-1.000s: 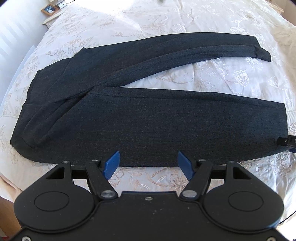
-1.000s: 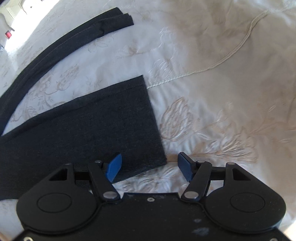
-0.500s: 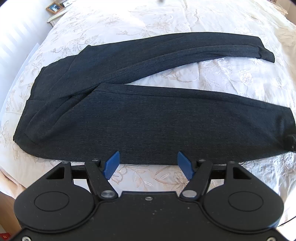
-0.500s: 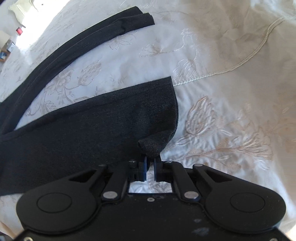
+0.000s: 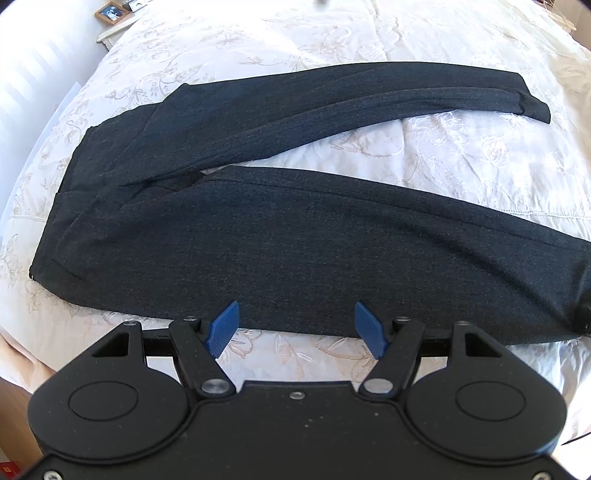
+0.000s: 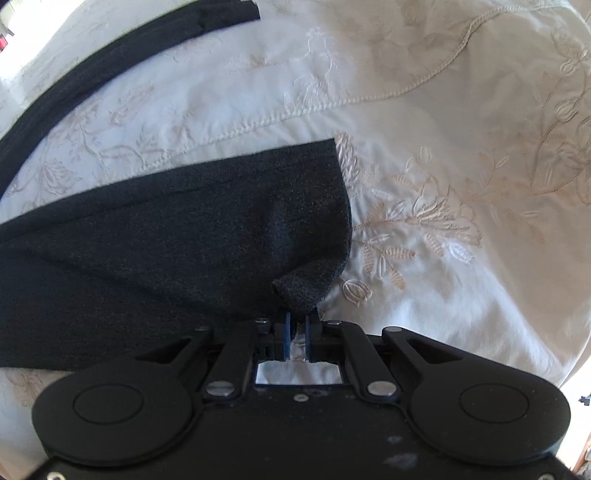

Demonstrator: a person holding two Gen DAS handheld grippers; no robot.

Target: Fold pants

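Note:
Dark grey pants (image 5: pixel 280 240) lie spread on a white embroidered bedspread (image 5: pixel 480 155), waist at the left, both legs running right. My left gripper (image 5: pixel 297 325) is open and empty, just in front of the near leg's lower edge. My right gripper (image 6: pixel 296 325) is shut on the near corner of the near leg's cuff (image 6: pixel 303 291), which is bunched and raised a little off the bed. The far leg (image 6: pixel 92 70) shows in the right wrist view at the upper left.
The bed's left edge and a bedside surface with a picture frame (image 5: pixel 112 12) are at the far left. A raised seam (image 6: pixel 332 103) crosses the bedspread beyond the cuff. Bare bedspread (image 6: pixel 461 221) lies right of the cuff.
My right gripper closed on the cuff corner and has lifted it slightly. The left gripper has stayed open and drifted closer over the near leg.

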